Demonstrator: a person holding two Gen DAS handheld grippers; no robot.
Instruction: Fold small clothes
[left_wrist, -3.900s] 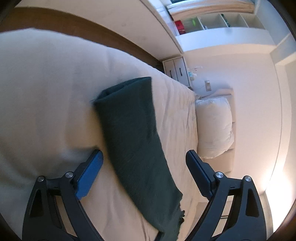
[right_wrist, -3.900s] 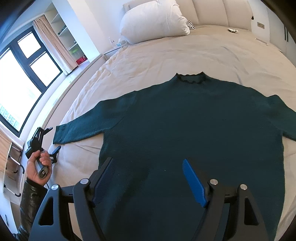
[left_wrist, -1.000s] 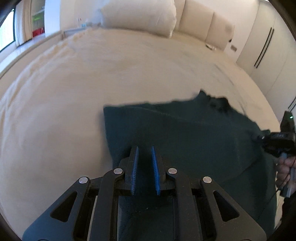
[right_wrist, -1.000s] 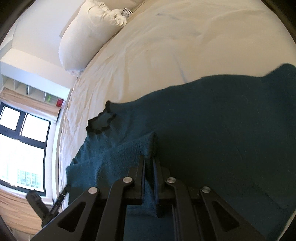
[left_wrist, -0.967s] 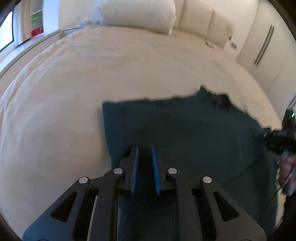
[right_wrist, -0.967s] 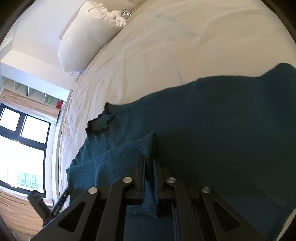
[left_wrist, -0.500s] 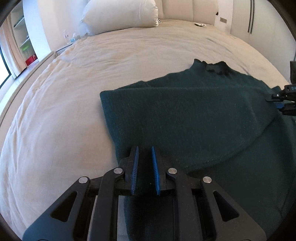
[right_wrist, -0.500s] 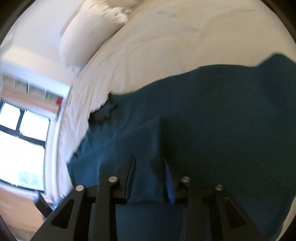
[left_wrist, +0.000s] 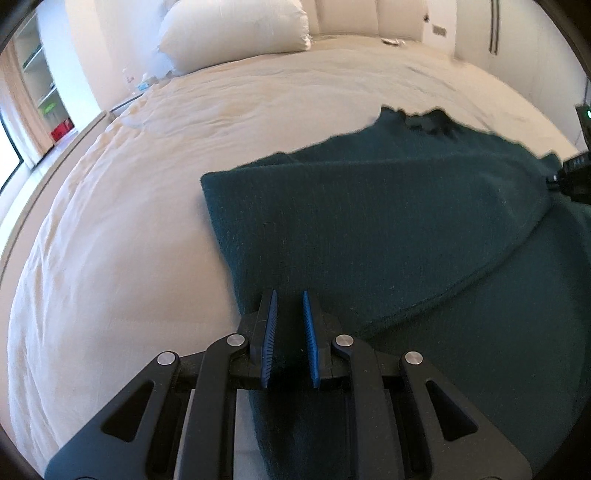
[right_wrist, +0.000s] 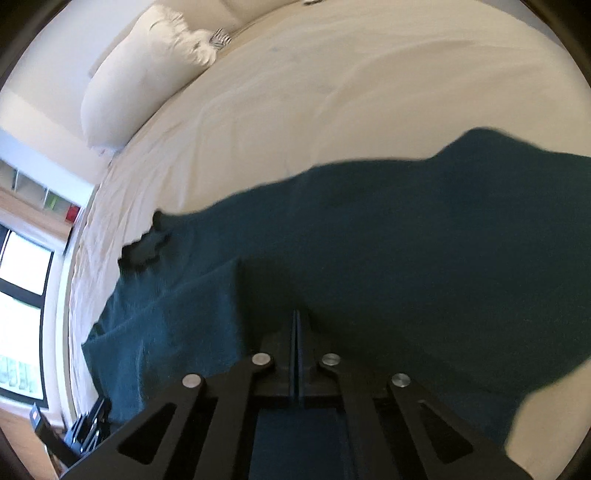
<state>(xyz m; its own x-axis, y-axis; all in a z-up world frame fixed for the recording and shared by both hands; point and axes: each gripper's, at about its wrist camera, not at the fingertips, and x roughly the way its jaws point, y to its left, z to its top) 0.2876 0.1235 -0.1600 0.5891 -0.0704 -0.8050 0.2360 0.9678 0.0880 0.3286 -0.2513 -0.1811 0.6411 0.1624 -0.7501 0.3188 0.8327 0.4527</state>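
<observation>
Dark green sweater (left_wrist: 388, 229) lies on cream bed (left_wrist: 147, 192), one side folded over the body. Left gripper (left_wrist: 289, 314) fingers pinch its folded edge; right gripper (right_wrist: 296, 321) fingers just snapped closed, nothing between them, above the fabric.

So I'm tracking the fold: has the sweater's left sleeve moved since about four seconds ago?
Yes. The left sleeve, which lay stretched out on the bed toward the window side, is now folded across the sweater's body, its cuff end near the right claw.

Bare bed (left_wrist: 122, 229) lies open left of sweater (left_wrist: 388, 229) — pillow (left_wrist: 236, 33) bounds the far end.
</observation>
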